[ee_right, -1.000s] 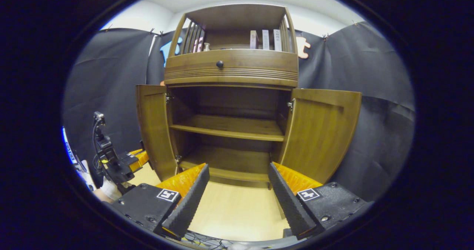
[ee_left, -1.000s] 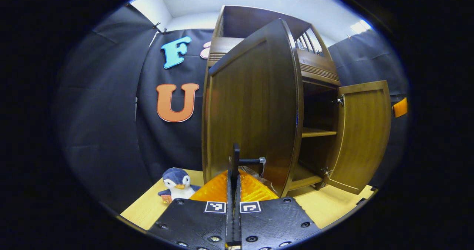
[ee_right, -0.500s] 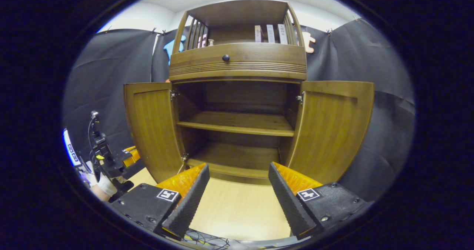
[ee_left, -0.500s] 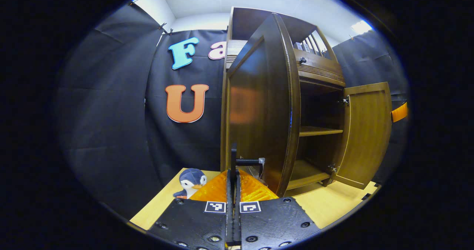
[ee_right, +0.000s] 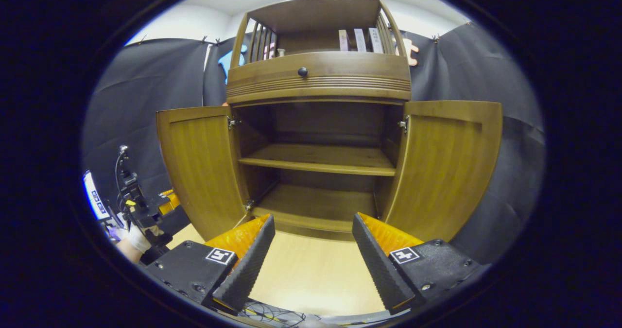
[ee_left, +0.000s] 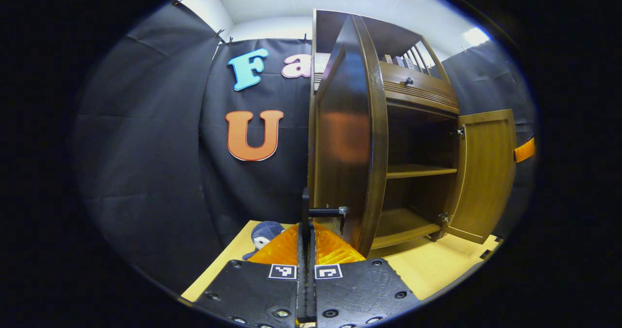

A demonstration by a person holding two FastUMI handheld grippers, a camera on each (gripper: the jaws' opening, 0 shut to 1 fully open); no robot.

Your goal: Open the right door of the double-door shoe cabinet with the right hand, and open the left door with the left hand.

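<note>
- Along the bottom of the left gripper view, the left gripper (ee_left: 306, 231) had its fingers pressed together with no gap; a thin dark handle (ee_left: 324, 212) stuck out sideways from between the tips toward the left door (ee_left: 346, 143), and whether the fingers pinched it could not be told.
- That door stood swung out, nearly edge-on to the camera, just right of the gripper.
- Beyond it the cabinet (ee_left: 418, 124) showed two bare shelves, and the right door (ee_left: 486, 170) stood open on the far side.
- A penguin toy (ee_left: 265, 233) sat on the table (ee_left: 427, 269), partly hidden behind the fingers.
- Across the right gripper view, the right gripper (ee_right: 313, 243) hung with jaws wide apart, holding nothing, in front of the cabinet (ee_right: 318, 77).
- Both doors stood wide open: left door (ee_right: 199, 163), right door (ee_right: 447, 165).
- At the lower left, a gloved hand (ee_right: 136, 238) held the left gripper (ee_right: 163, 206) by the left door's outer edge.
</note>
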